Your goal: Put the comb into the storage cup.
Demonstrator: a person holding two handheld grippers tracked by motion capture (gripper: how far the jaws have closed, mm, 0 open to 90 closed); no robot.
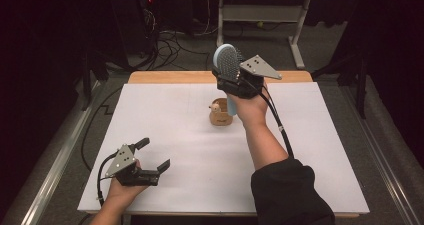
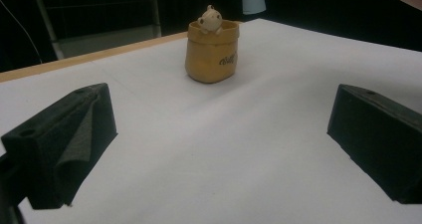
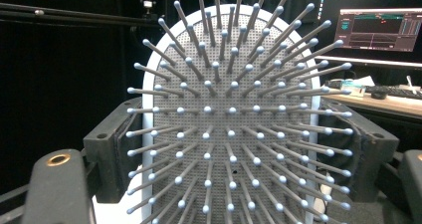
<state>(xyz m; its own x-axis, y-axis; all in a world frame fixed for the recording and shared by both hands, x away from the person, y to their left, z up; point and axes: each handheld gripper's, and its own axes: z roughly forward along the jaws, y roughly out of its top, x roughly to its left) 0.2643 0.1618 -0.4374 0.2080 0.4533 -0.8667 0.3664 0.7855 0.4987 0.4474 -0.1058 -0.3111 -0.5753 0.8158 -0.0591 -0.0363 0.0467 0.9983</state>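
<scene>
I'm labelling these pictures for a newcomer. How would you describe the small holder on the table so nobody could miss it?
Start at the white table and look toward its far middle, just below the raised right gripper that clamps a blue hairbrush. There stands the tan sack-shaped pot. A small pale animal figure peeking over its rim sets it apart.

The white table (image 1: pixel 200 150) lies bare all around 1 small tan pot (image 1: pixel 220 114) near its middle. Just above the pot, the raised hairbrush (image 1: pixel 227 62) and right gripper (image 1: pixel 235 80) crowd the approach from above.
</scene>
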